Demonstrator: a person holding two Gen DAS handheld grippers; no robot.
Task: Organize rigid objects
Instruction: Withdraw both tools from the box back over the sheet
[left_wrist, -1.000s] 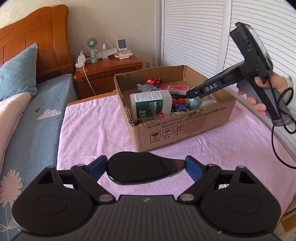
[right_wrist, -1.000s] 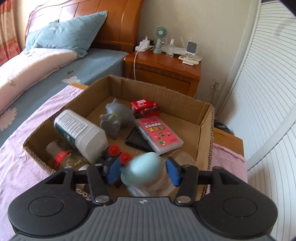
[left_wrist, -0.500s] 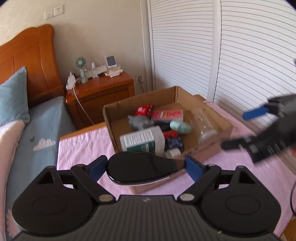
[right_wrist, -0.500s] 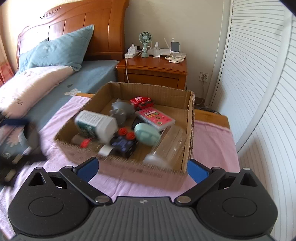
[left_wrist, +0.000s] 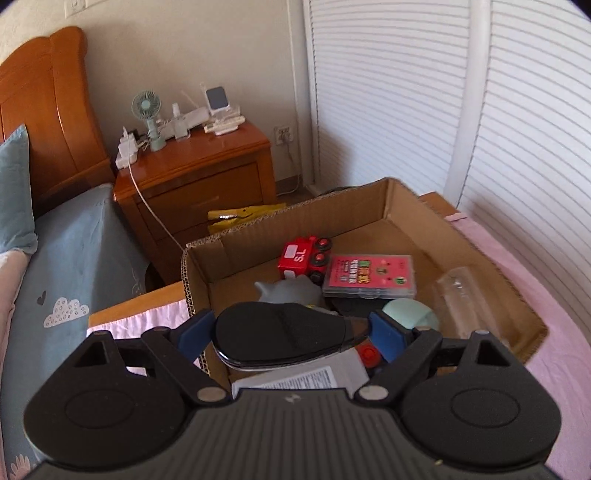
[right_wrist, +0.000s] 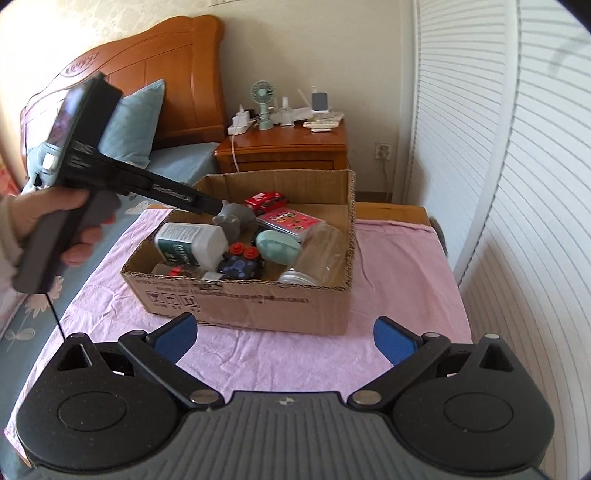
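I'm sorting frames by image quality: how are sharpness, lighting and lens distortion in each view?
Left wrist view: sharp, daylit; fisheye bows the louvred doors; a glare line runs along the black object in the left claw. Right wrist view: equally sharp, cardboard box crisp, doors bowed, corners vignetted black.

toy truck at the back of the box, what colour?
Red toy truck, white label, black wheels; clearest in left wrist view.
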